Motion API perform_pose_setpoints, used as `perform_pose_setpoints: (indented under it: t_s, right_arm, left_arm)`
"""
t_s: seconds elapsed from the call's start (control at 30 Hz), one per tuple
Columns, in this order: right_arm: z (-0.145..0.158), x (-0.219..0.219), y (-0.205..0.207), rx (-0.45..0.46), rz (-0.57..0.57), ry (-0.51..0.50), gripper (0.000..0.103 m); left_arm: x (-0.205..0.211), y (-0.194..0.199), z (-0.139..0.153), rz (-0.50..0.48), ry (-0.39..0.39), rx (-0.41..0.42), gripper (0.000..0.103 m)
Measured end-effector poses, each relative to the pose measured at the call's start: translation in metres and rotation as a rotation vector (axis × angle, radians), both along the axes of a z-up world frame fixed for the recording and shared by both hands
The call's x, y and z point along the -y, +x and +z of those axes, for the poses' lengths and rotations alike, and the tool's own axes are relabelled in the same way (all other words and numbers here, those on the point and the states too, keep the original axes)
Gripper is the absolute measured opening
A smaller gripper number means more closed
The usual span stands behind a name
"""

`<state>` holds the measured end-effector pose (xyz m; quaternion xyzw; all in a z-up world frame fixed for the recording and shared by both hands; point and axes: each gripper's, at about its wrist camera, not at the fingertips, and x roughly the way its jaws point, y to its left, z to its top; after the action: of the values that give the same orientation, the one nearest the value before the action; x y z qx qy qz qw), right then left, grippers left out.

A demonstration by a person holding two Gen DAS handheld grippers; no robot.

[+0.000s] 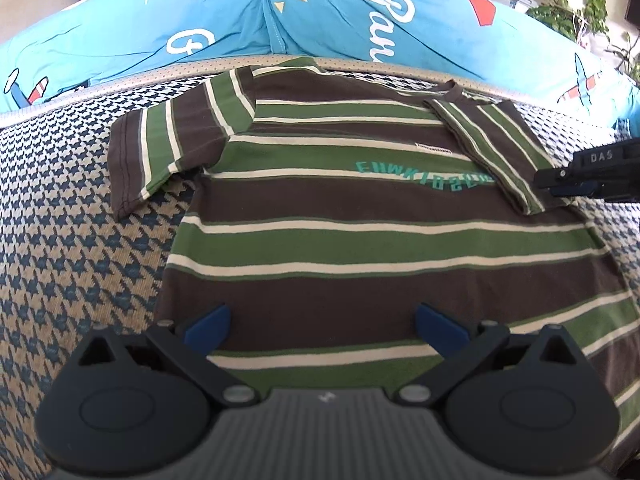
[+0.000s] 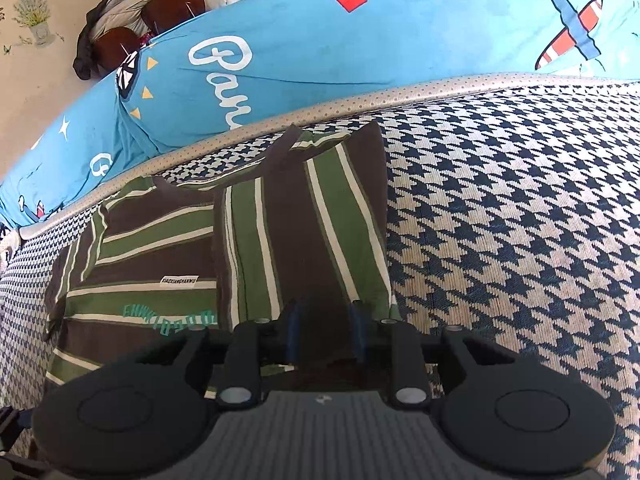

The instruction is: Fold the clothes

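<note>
A brown, green and cream striped T-shirt (image 1: pixel 340 208) lies flat, front up, on the houndstooth bed cover (image 1: pixel 80 240). Its one sleeve (image 1: pixel 160 148) is spread out to the left. The other sleeve (image 1: pixel 492 140) is folded inward over the chest print. My left gripper (image 1: pixel 322 316) hovers open and wide over the shirt's lower body, holding nothing. In the right wrist view my right gripper (image 2: pixel 325 320) is at the near end of the folded sleeve (image 2: pixel 312 208). Its blue fingers (image 2: pixel 292 332) stand a little apart, and the cloth lies flat between them, not pinched. The right gripper's tip (image 1: pixel 548 184) also shows at the sleeve's edge.
A long blue printed pillow (image 1: pixel 160 20) lies along the far edge of the bed. To the right of the shirt (image 2: pixel 160 240) is bare houndstooth cover (image 2: pixel 520 240). A leafy plant (image 1: pixel 576 0) and chairs draped with a jacket (image 2: pixel 120 28) stand beyond the bed.
</note>
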<state>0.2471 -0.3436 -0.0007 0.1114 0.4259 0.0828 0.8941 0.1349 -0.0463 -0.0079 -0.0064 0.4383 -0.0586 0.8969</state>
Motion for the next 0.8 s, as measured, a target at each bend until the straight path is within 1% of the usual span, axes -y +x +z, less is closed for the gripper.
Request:
perform_pose_setpoints:
  t_s: [0.07, 0.13, 0.3, 0.47, 0.63, 0.8]
  right_arm:
    - [0.001, -0.001, -0.004, -0.021, -0.016, 0.010, 0.036]
    - [0.003, -0.005, -0.009, -0.035, -0.035, 0.004, 0.036]
    - [0.009, -0.016, -0.025, -0.066, -0.075, -0.021, 0.045]
    - [0.014, -0.027, -0.049, -0.073, -0.121, -0.011, 0.051]
    - [0.016, -0.038, -0.068, -0.083, -0.111, 0.019, 0.065]
    - [0.013, -0.053, -0.071, -0.092, -0.067, -0.008, 0.066]
  left_arm:
    - [0.002, 0.000, -0.001, -0.008, 0.020, 0.002, 0.103]
    - [0.004, 0.000, -0.002, -0.010, 0.027, 0.005, 0.103]
    - [0.004, 0.000, -0.004, -0.007, 0.034, 0.012, 0.103]
    - [0.006, 0.000, -0.005, -0.003, 0.043, 0.023, 0.103]
    - [0.005, -0.002, -0.005, 0.000, 0.042, 0.036, 0.103]
    - [0.003, -0.005, -0.001, 0.014, 0.055, 0.052, 0.103]
